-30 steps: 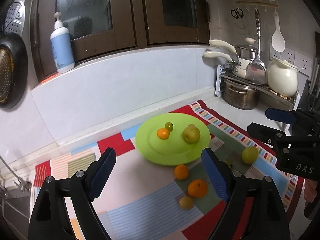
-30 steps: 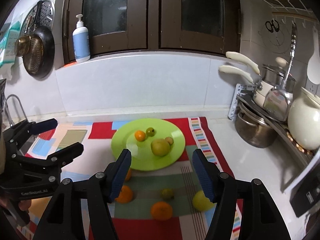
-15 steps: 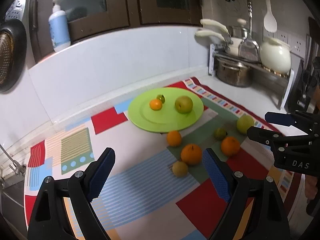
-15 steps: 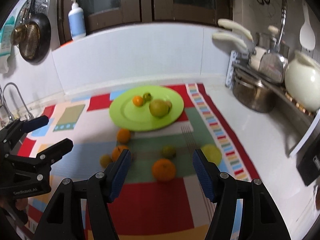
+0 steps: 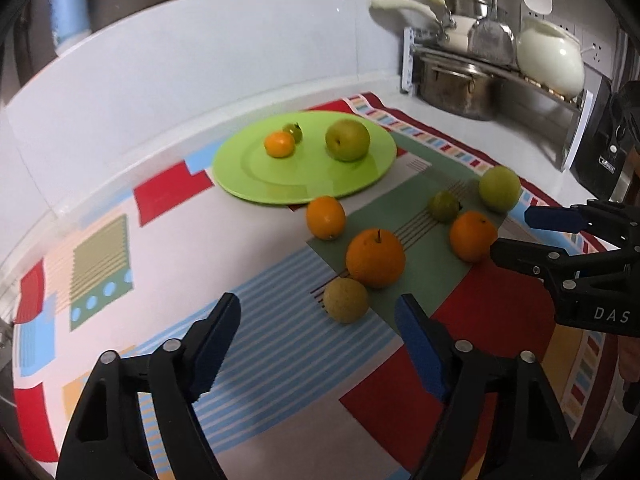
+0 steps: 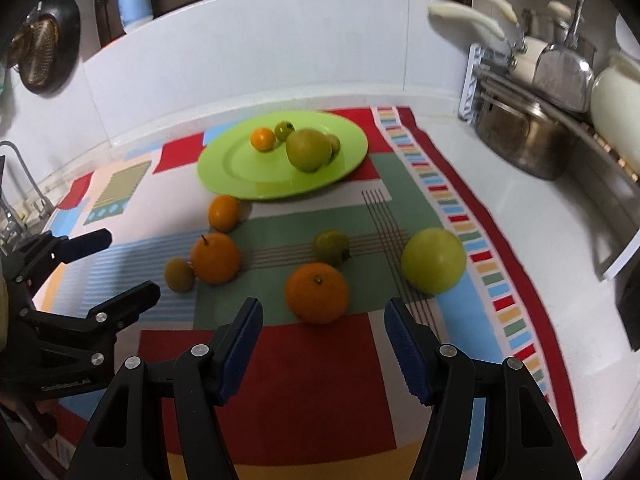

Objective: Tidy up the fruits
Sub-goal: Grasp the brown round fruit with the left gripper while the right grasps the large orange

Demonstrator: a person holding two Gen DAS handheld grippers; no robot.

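Step in hand, as judged: approach for a pick, nothing yet held; left gripper (image 5: 318,330) and right gripper (image 6: 322,342) both hang over the mat (image 6: 360,360) with jaws wide apart and empty. Next move likely calls for lowering the right jaws around the orange (image 6: 316,292) just ahead of them, or the left jaws around the small pear (image 5: 345,300) just ahead, then carrying it to the plate (image 6: 236,168) well beyond. Stock: six loose fruits on the mat, orange and yellow-green, round, smooth; four already on the plate.
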